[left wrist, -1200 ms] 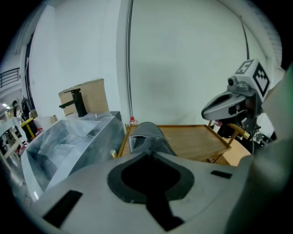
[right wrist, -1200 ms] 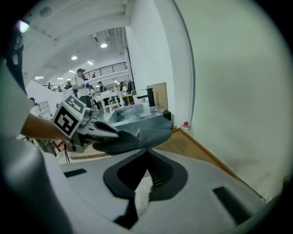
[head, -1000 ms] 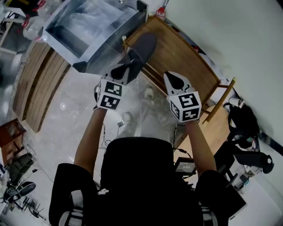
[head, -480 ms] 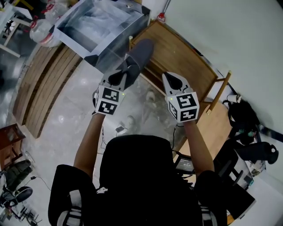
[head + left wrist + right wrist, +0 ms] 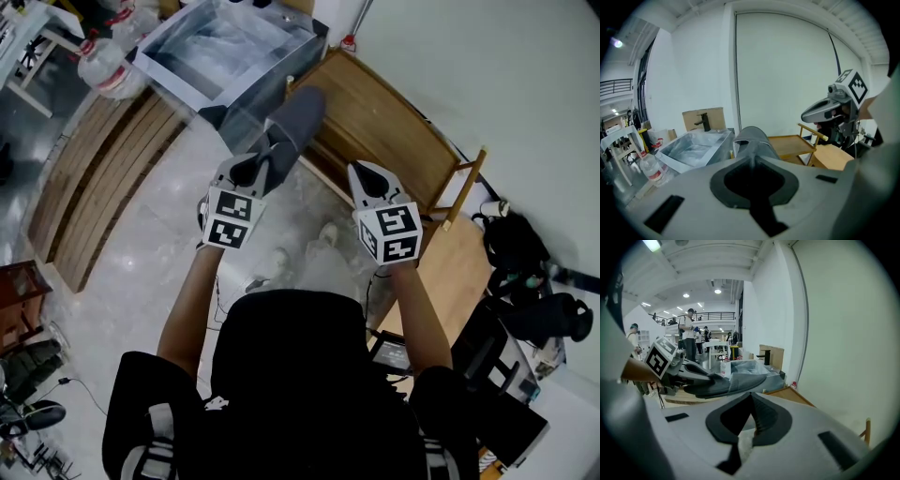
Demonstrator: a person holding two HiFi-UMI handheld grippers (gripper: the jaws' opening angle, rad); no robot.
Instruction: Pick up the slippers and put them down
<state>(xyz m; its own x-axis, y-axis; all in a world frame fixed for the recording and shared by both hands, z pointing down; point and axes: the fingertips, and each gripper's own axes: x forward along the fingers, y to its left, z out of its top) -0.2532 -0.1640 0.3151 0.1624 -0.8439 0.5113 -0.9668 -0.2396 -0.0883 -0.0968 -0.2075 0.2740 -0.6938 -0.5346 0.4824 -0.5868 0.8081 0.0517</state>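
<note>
One grey slipper [image 5: 298, 117] in left gripper [image 5: 260, 159]

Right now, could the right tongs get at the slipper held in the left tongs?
Probably yes: the slipper juts from the left tongs in open air beside the right tongs, nothing between, though the right pair is shut.

Dark grey slipper [image 5: 298, 117] aloft, roughly level
</note>
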